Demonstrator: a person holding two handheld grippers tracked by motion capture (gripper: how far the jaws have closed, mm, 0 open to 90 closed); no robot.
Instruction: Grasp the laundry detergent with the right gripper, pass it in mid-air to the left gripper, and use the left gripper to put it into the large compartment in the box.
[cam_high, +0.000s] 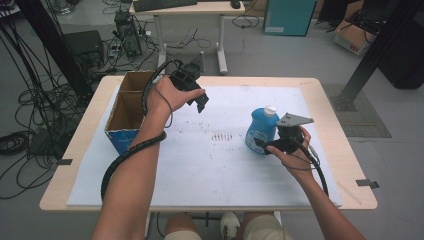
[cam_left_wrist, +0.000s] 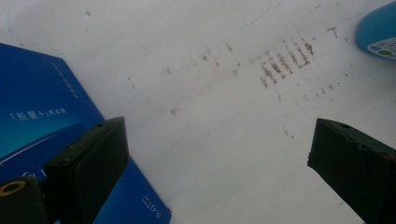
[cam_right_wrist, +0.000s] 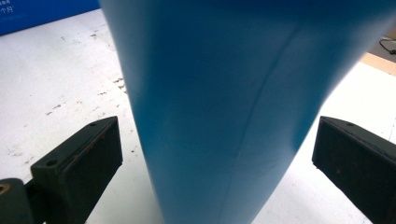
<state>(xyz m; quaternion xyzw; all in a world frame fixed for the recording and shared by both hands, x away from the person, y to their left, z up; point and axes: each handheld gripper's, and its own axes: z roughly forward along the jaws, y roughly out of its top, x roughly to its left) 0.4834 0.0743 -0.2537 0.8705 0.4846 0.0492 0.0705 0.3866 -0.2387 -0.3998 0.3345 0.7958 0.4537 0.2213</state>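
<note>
Standing upright on the white sheet (cam_high: 200, 170), just ahead of the right gripper (cam_high: 265, 145): a blue bottle (cam_high: 261, 131) with a white cap (cam_high: 270, 109). In the right gripper view, bottle body (cam_right_wrist: 233, 107) between the two black jaws, a gap on each side, so no contact yet; jaws spread wide, holding nothing. Left gripper (cam_high: 200, 102) held up above the sheet, also spread wide and empty in its own view, with the blue side of the cardboard box (cam_left_wrist: 42, 121) beside its left jaw and the edge of the bottle (cam_left_wrist: 378, 32) far off past its right jaw.

Probably smooth, hard plastic with a curved wall, so likely slippery under flat pads and ready to twist if caught off centre. Weight impossible to read from outside; if full of liquid, rather heavy at the bottom. Wall perhaps giving a little under hard squeeze, but not fragile. Best hold probably at the middle of the body, where the width fits between the pads, both pads square on opposite sides, below the narrowing shoulder and well under the cap. Firm closing, not crushing.
</note>
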